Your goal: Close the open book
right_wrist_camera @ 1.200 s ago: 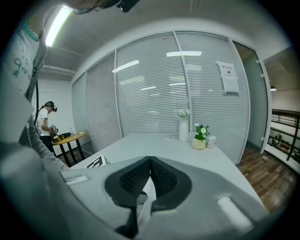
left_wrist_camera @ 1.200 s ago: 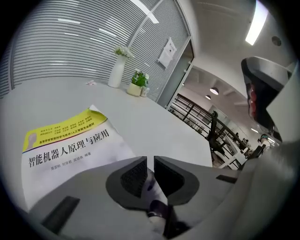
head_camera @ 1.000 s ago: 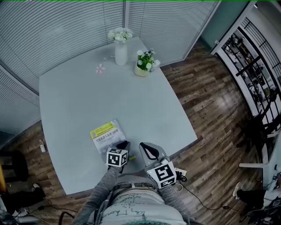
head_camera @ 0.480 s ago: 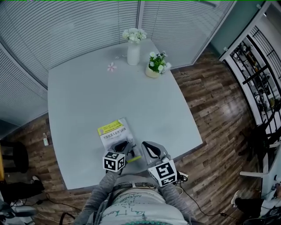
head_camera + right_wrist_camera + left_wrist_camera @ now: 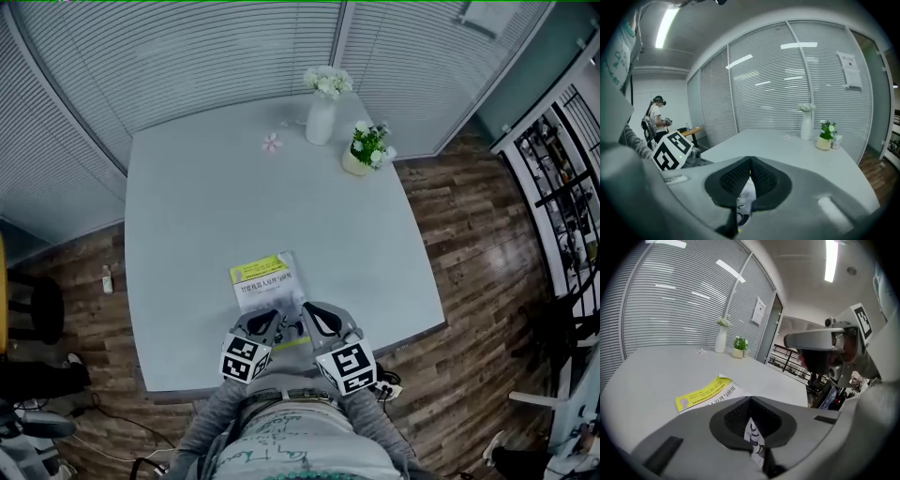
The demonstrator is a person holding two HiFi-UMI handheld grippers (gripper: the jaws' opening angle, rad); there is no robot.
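Pale grey tabletop [image 5: 187, 234], rounded corners. It sits on a dark wood-plank floor [image 5: 469, 244], with slatted blinds [image 5: 187, 56] on the glazed walls beyond the far end. A black metal rack [image 5: 562, 178] stands off to the right grippers' side, well clear.

Counts:
- 1 book [image 5: 266, 281]. It's closed and flat, cover up with a yellow band at the far end. It lies just ahead of both grippers, with its near edge right at the jaw tips. Can't tell if anything touches it.
- 2 grippers, side by side at the near table edge and both aimed at the book.
  - left gripper [image 5: 750, 399]: jaws fully together, nothing clamped.
  - right gripper [image 5: 750, 160]: tips meet, nothing clamped either.
  - White printed stuff shows through the gap under each pair of tips. Probably the book's near end, but the view's too tight to be sure.
- 1 white vase [image 5: 321, 117] of white flowers, far ahead of the grippers.
- 1 small potted plant [image 5: 366, 150], just right of the vase.
- 1 loose pink flower [image 5: 271, 143], left of the vase.
- 1 other person [image 5: 657, 119], seen in the right gripper view well off to its left, beside a wooden desk [image 5: 691, 131].
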